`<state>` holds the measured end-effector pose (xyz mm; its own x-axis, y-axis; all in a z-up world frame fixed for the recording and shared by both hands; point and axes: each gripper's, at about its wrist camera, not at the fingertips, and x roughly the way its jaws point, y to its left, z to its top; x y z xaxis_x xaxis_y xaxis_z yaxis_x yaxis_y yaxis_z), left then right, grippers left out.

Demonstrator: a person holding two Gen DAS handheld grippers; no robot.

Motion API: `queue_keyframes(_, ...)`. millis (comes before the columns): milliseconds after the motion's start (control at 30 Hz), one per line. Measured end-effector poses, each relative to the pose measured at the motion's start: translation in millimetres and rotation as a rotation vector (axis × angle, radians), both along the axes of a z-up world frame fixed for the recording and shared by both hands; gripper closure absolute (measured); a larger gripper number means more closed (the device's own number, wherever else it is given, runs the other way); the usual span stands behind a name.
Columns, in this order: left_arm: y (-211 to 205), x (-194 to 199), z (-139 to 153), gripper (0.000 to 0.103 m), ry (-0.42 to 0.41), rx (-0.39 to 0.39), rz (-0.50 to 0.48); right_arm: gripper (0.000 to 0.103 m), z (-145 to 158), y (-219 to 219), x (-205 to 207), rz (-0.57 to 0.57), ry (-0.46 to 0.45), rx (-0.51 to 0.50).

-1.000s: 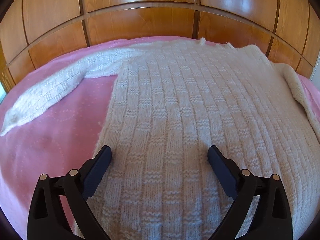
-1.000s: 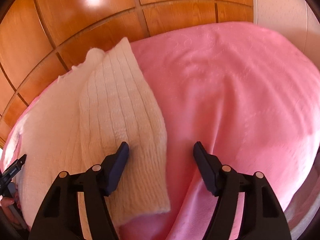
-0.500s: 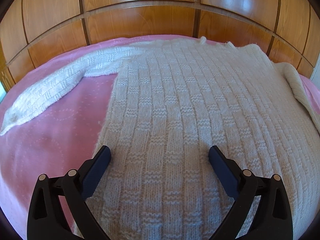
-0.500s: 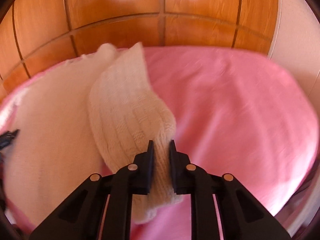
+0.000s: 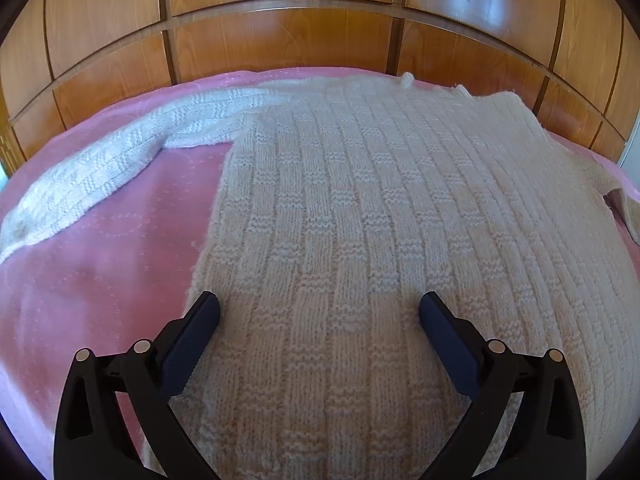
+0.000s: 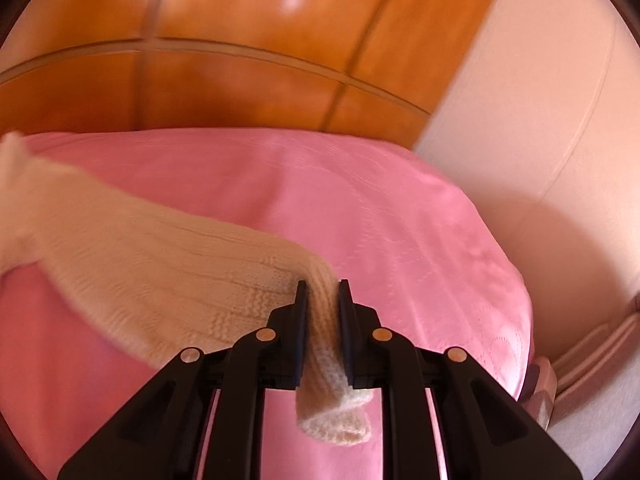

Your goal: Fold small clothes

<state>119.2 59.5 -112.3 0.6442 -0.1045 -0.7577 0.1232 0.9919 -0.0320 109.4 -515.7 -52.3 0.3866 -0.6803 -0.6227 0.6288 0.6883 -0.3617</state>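
Right tool (image 6: pixel 323 286) clamped on sweater (image 5: pixel 360 240) sleeve (image 6: pixel 160 264), left tool (image 5: pixel 319 312) wide and idle; sleeve-fold step, next carry toward 9 o'clock onto body.

Sweater (image 6: pixel 132 264) blurred, cut off at left edge — sleeve, probably.

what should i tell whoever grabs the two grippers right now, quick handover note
Right gripper: shut on the right sleeve near its cuff, drawn out over the pink blanket.
Left gripper: open, empty, above the sweater body near the hem.
Sweater lies flat on the blanket; left sleeve is spread out to the side.
Done: right sleeve gripped.
Left: probably lay both sleeves across the body, then fold the body.
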Motion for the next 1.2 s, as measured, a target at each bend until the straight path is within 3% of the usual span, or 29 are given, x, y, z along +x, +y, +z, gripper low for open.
queue_keyframes(33, 0, 0, 0, 0.004, 0.001, -0.003, -0.001, 0.085, -5, -5, 1, -0.022, 0.010, 0.006)
queue_keyframes(133, 0, 2, -1, 0.004, 0.001, -0.011, -0.002, 0.043, -33, -23, 2, -0.116, 0.033, 0.099)
queue_keyframes(200, 1, 2, -2, 0.004, 0.002, -0.015, -0.002, 0.041, -35, -22, 3, -0.137, 0.011, 0.098)
queue_keyframes(267, 1, 2, -3, 0.004, 0.001, -0.018, -0.002, 0.024, -29, -16, -3, -0.154, -0.004, 0.075)
queue_keyframes(400, 0, 2, -4, 0.004, 0.001, -0.019, -0.002, 0.022, 0, 24, -35, -0.074, -0.188, 0.136)
queue_keyframes(500, 0, 1, -5, 0.004, 0.001, -0.020, -0.002, 0.028, 12, 77, -53, 0.122, -0.290, 0.323)
queue_keyframes(567, 0, 1, -4, 0.004, 0.000, -0.025, -0.002, 0.032, 10, 117, -62, 0.271, -0.309, 0.484)
queue_keyframes(633, 2, -1, -1, 0.004, -0.002, -0.043, -0.001, 0.034, 6, 152, -66, 0.391, -0.304, 0.585)
queue_keyframes(767, 14, -14, 11, 0.004, -0.026, -0.078, 0.048, 0.034, -6, 211, -72, 0.539, -0.264, 0.686)
queue_keyframes(900, 44, -36, 19, 0.004, -0.040, -0.130, 0.150, 0.033, -12, 243, -84, 0.555, -0.232, 0.668)
queue_keyframes(1000, 70, -55, 15, 0.004, -0.012, -0.179, 0.192, 0.033, -22, 244, -97, 0.524, -0.233, 0.756)
queue_keyframes(1200, 80, -105, 10, 0.015, -0.028, -0.115, 0.100, 0.038, -28, 231, -113, 0.520, -0.265, 0.911)
